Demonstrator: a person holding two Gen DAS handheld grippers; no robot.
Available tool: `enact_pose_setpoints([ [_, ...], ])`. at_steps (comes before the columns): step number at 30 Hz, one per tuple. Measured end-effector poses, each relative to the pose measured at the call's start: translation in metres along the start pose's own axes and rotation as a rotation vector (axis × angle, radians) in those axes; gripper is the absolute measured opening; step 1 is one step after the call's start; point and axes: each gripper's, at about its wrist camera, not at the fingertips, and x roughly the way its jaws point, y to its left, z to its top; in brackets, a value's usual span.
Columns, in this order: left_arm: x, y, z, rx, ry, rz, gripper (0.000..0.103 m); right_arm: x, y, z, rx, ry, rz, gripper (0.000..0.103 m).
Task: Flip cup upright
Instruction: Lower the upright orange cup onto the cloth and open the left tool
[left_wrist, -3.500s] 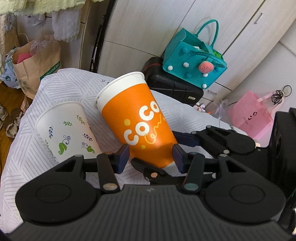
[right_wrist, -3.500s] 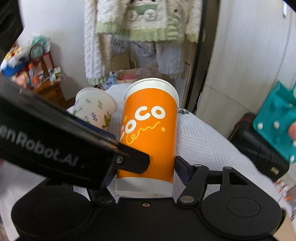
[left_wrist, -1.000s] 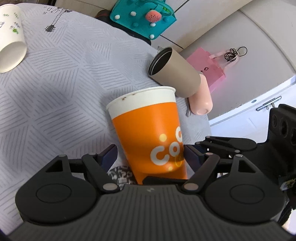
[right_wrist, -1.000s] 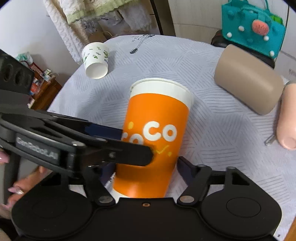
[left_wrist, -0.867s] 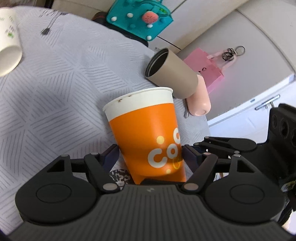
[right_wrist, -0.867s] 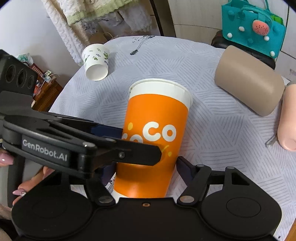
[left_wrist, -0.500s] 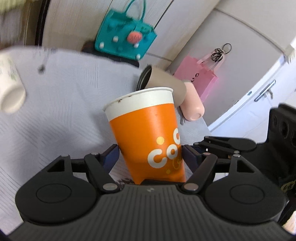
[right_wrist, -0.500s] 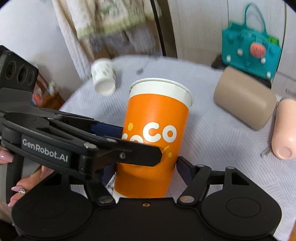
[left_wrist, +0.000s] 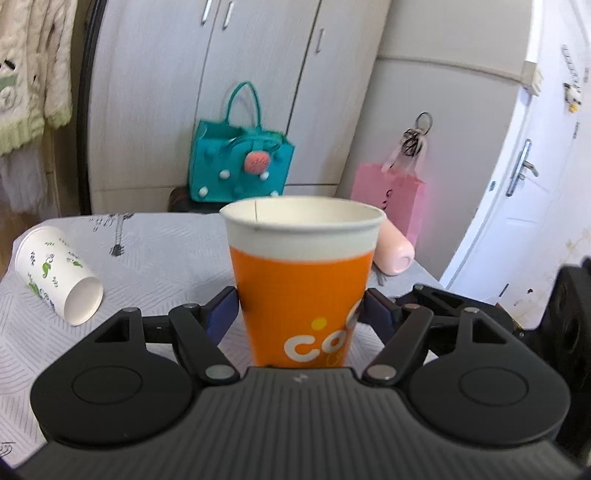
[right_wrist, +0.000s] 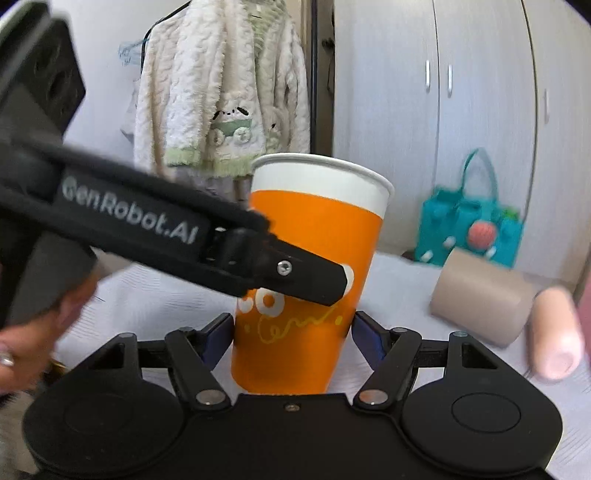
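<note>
The orange paper cup (left_wrist: 301, 291) with a white rim stands upright, mouth up, over the grey patterned tablecloth (left_wrist: 155, 254). My left gripper (left_wrist: 301, 314) is shut on its lower body, blue pads touching both sides. In the right wrist view the same orange cup (right_wrist: 310, 280) is held between my right gripper (right_wrist: 293, 334) pads, which press its lower sides. The left gripper's black finger (right_wrist: 295, 275) crosses in front of the cup there. The cup's base is hidden behind the gripper bodies.
A white leaf-print cup (left_wrist: 59, 275) lies on its side at the table's left. A tan cylinder (right_wrist: 480, 301) and a pink bottle (right_wrist: 557, 332) lie at the right. A teal bag (left_wrist: 240, 166) and a pink bag (left_wrist: 388, 206) sit beyond the table.
Both grippers have swung the orange cup from a steep look-down tilt to upright; the views now face the room horizontally. Both grips stay closed on the cup.
</note>
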Motion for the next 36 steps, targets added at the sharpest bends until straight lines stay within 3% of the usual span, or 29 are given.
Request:
enact_pose_setpoints([
  [1,0.001,0.000,0.000,0.003,-0.001,0.004,0.074,0.000,0.006,-0.003,-0.037,-0.013,-0.034,0.075],
  [4,0.005,-0.001,-0.006,0.021,0.002,0.014,0.074,0.001,0.002,-0.008,0.031,-0.011,-0.009,0.074],
  [13,0.002,-0.010,-0.023,0.089,-0.010,0.000,0.074,0.002,0.018,-0.020,-0.056,-0.032,-0.109,0.074],
  [23,-0.004,-0.021,-0.032,0.123,-0.028,0.007,0.074,-0.001,0.009,-0.028,0.003,-0.065,-0.087,0.074],
  [27,-0.005,-0.012,-0.030,0.050,-0.012,-0.048,0.074,0.005,-0.005,-0.024,0.091,-0.030,-0.079,0.073],
  [30,-0.007,-0.007,-0.029,0.017,-0.010,-0.071,0.075,0.007,-0.004,-0.026,0.055,-0.037,-0.086,0.073],
  [33,-0.010,-0.004,-0.030,0.007,-0.016,-0.081,0.076,0.006,-0.003,-0.027,0.042,-0.032,-0.103,0.077],
  [36,-0.013,-0.008,-0.029,0.038,-0.002,-0.076,0.076,0.003,-0.001,-0.028,0.047,-0.038,-0.129,0.091],
])
